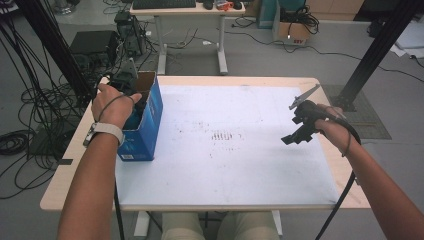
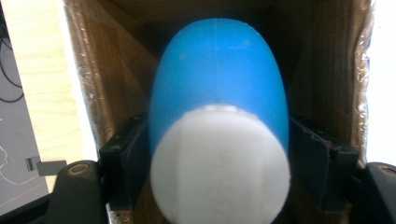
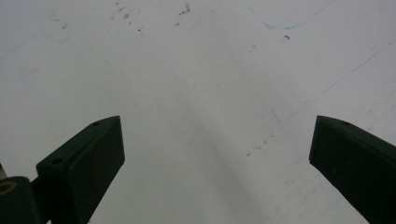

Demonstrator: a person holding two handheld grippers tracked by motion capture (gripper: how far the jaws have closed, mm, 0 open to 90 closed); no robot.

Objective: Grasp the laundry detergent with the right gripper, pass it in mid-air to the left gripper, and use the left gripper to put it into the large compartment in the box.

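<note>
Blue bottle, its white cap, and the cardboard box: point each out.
blue bottle (image 2: 219, 79), left gripper view, on its blue body.
white cap (image 2: 219, 172), left gripper view, on the cap's flat end.
cardboard box (image 1: 145, 137), high view, on its blue outer wall.

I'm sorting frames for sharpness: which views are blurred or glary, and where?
Left gripper view: the bottle between the jaws is soft, its white cap very close and out of focus; bright glare at the right edge beyond the box wall. Right gripper view: jaws sharp, white sheet evenly lit. High view: slightly soft, no glare.

Wooden table (image 1: 70, 165), white sheet (image 1: 225, 150), blue box (image 1: 145, 125)
</note>
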